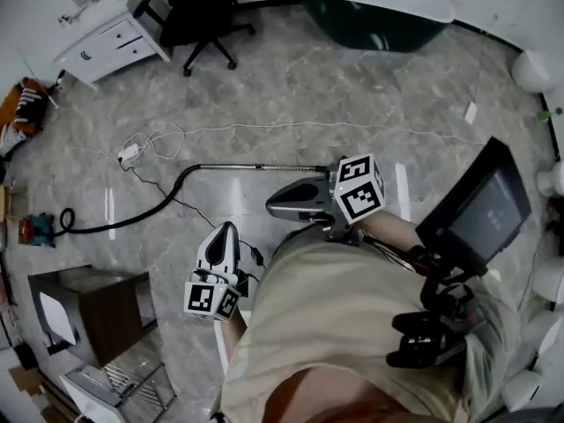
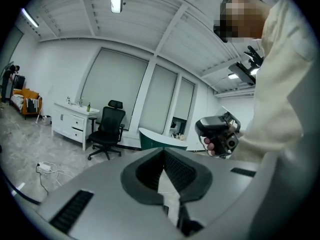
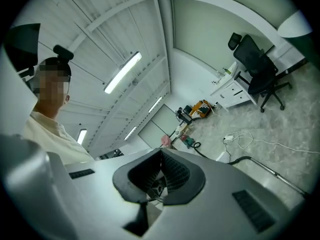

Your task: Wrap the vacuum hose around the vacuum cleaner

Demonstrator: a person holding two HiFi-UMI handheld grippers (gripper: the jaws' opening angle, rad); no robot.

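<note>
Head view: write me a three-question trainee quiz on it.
1. Where is the hose? A: on the floor; B: on a shelf; C: hung on a wall.
2. True or false: the left gripper and right gripper are both shut and empty.
3. What black thing stands beside the cabinet?
Key: 1 A; 2 true; 3 the chair.

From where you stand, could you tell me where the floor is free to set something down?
Bare floor lies between the office chair, the green counter and the white cable, and between that cable and the metal wand. Crowded at left, around the power strip and hose.
</note>
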